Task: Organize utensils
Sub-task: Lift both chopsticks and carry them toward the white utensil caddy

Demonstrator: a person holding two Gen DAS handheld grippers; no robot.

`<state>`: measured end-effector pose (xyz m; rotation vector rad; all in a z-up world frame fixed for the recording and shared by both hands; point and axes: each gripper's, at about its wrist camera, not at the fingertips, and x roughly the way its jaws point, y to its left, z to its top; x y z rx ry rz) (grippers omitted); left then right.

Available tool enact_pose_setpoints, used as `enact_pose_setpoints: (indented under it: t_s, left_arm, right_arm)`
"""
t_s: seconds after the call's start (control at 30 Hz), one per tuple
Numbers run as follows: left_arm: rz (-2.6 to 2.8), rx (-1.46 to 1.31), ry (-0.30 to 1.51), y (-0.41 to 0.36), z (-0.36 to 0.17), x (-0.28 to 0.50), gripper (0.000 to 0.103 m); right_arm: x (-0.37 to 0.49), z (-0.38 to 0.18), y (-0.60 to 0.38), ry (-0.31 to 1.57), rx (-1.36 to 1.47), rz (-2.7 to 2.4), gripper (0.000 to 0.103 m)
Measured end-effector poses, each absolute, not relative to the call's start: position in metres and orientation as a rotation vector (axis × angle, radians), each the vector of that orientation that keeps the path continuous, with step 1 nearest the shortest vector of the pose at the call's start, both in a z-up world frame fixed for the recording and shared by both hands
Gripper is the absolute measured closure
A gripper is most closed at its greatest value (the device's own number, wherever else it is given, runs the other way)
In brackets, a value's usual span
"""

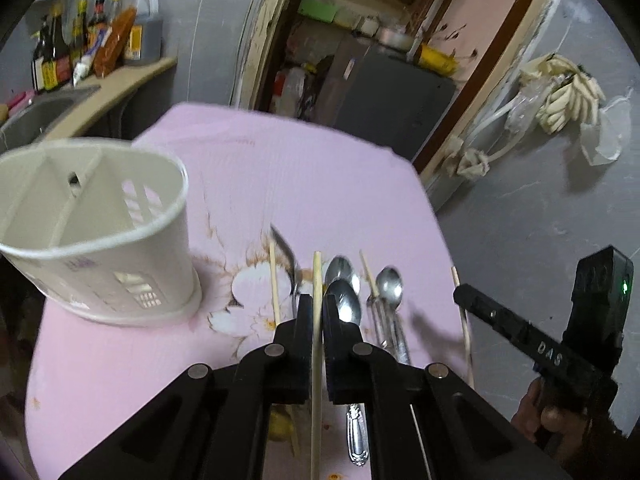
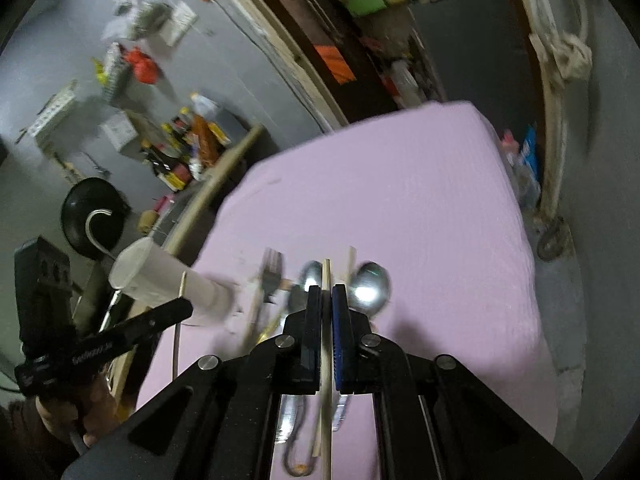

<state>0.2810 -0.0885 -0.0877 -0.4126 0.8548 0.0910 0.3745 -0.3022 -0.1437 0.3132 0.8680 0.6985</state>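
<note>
Bench covered in a pink floral cloth (image 1: 280,176), carrying all task items. White plastic utensil caddy with internal dividers and slotted walls (image 1: 100,240), standing upright at the bench's left side, well apart from the cutlery row. Left gripper (image 1: 318,308), fingers narrowed onto a pale wooden chopstick (image 1: 317,280) that runs lengthwise between them. Right gripper (image 2: 327,300), fingers likewise closed on a second pale wooden chopstick (image 2: 326,276); this view is motion-blurred. Cutlery row lying on the cloth near the front edge: steel spoon with ornate handle (image 1: 344,308), just right of the left fingers; a second steel spoon (image 1: 390,286) farther right; a steel utensil with a curved tip (image 1: 286,252) to the left, type unclear. Loose chopsticks (image 1: 274,280) lie among them.
</note>
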Motion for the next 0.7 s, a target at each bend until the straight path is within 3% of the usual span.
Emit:
enact_pose_setpoints:
  t_s: [0.33, 0.7]
  left_arm:
    - [0.097, -0.381, 0.666, -0.048, -0.017, 0.263, 0.098]
    - [0.191, -0.390, 0.478, 0.059, 0.029, 0.236, 0.098]
  right_arm:
    - [0.364, -0.060, -0.255, 0.645, 0.339, 0.822, 0.098]
    - [0.366, 0.006, -0.137, 0.428, 0.393, 0.874, 0.098]
